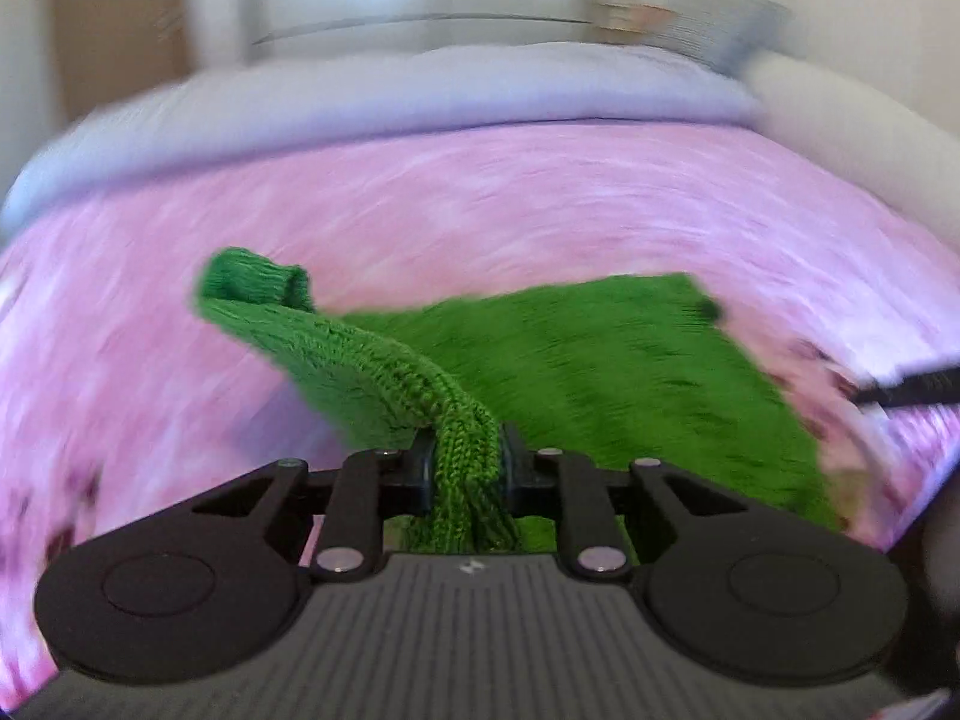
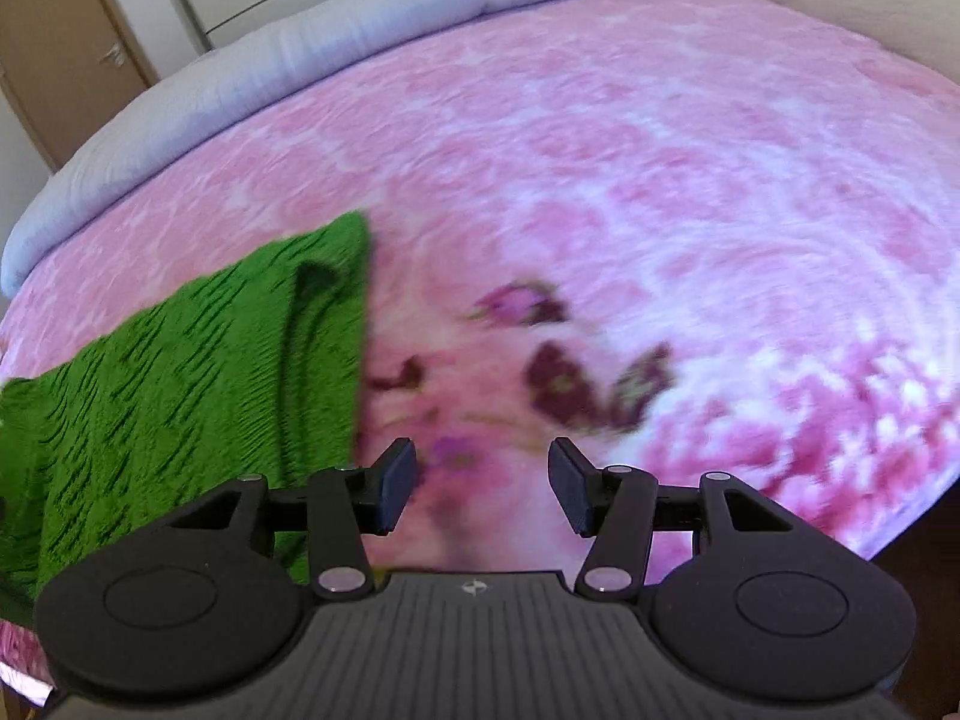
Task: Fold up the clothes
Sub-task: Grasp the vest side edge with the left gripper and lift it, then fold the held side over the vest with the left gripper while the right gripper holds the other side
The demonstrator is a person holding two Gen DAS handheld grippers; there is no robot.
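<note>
Black claw: ribbed grey base, round discs, silver screws.

One green knitted garment lies on the bed — a single piece, with one sleeve lifted up from the left tool. Two tools show in all: the left one and the right tool, each with two fingers. One pink flowered blanket spreads ahead of both tools, one pale pillow lies beyond it — and one wooden door stands far left of the right tool.
</note>
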